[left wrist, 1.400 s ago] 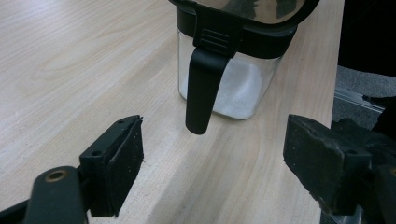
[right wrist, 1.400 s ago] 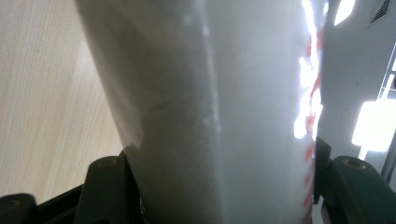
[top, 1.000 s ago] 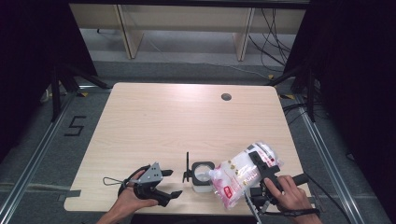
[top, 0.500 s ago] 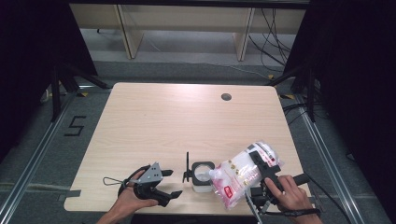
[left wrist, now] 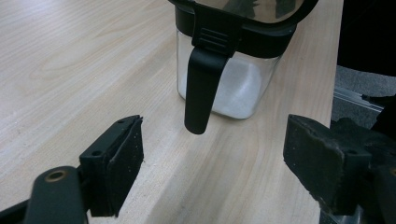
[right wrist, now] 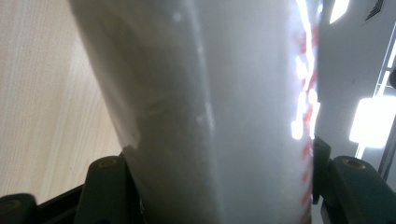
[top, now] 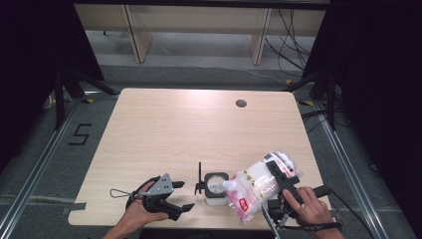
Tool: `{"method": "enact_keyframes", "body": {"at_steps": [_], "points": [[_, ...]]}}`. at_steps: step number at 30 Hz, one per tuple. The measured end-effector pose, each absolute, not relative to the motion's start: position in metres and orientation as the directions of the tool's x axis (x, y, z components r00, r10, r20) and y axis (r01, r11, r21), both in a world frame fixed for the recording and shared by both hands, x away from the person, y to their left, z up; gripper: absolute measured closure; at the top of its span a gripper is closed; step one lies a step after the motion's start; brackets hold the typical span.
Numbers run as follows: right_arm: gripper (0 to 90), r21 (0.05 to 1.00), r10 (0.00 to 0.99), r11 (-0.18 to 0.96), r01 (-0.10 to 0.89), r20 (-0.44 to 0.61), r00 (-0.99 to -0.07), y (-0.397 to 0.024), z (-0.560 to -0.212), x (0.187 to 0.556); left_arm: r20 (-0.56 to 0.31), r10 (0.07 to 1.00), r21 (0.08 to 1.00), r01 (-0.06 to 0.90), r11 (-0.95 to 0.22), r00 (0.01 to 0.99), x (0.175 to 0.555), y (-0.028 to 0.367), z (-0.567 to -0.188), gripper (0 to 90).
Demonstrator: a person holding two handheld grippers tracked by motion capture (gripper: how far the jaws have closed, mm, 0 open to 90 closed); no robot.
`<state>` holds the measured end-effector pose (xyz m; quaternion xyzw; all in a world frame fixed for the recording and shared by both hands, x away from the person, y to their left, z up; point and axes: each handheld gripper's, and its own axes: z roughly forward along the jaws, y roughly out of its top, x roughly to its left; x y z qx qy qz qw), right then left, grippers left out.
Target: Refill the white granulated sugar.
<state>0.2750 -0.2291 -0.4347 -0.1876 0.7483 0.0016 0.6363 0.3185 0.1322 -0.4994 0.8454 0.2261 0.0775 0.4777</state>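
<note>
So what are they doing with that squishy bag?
A person is refilling a small clear jar near the front edge of the table. The right gripper is clamped on a plastic bag of white stuff, tilted so its corner points into the open jar. The jar's black lid stands flipped up. The left gripper waits beside the jar, jaws open, holding nothing.

A grey three-cornered plate is being carried atop the black left gripper (top: 171, 199), a thin wire loop trailing at nine o'clock. Black jaws with round screw holes are being shown on the right gripper (top: 283, 185).
</note>
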Motion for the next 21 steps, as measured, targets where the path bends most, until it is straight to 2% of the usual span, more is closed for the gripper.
{"method": "enact_keyframes", "body": {"at_steps": [4, 5, 8, 10, 21], "points": [[41.0, -0.238, -0.281, 0.928, -0.285, -0.952, -0.119, -0.2291, -0.4353, 0.2753, -0.105, 0.459, 0.85, 0.319, -0.419, 0.882, 0.3173, 0.1308, -0.5001, 19.7], [41.0, -0.208, -0.251, 0.937, -0.279, -0.959, -0.129, -0.2303, -0.4378, 0.2752, -0.105, 0.459, 0.85, 0.32, -0.419, 0.882, 0.3172, 0.1307, -0.5001, 19.7], [41.1, -0.197, -0.24, 0.941, -0.275, -0.962, -0.13, -0.2306, -0.4384, 0.2748, -0.105, 0.459, 0.85, 0.319, -0.419, 0.882, 0.3173, 0.1308, -0.5001, 19.7], [41.1, -0.235, -0.277, 0.93, -0.281, -0.953, -0.119, -0.229, -0.4349, 0.2747, -0.105, 0.459, 0.85, 0.32, -0.419, 0.882, 0.3173, 0.1308, -0.5001, 19.7], [41.1, -0.22, -0.263, 0.935, -0.277, -0.956, -0.127, -0.2297, -0.4362, 0.2748, -0.085, 0.458, 0.843, 0.309, -0.441, 0.885, 0.3184, 0.1322, -0.4993, 19.7]]}}
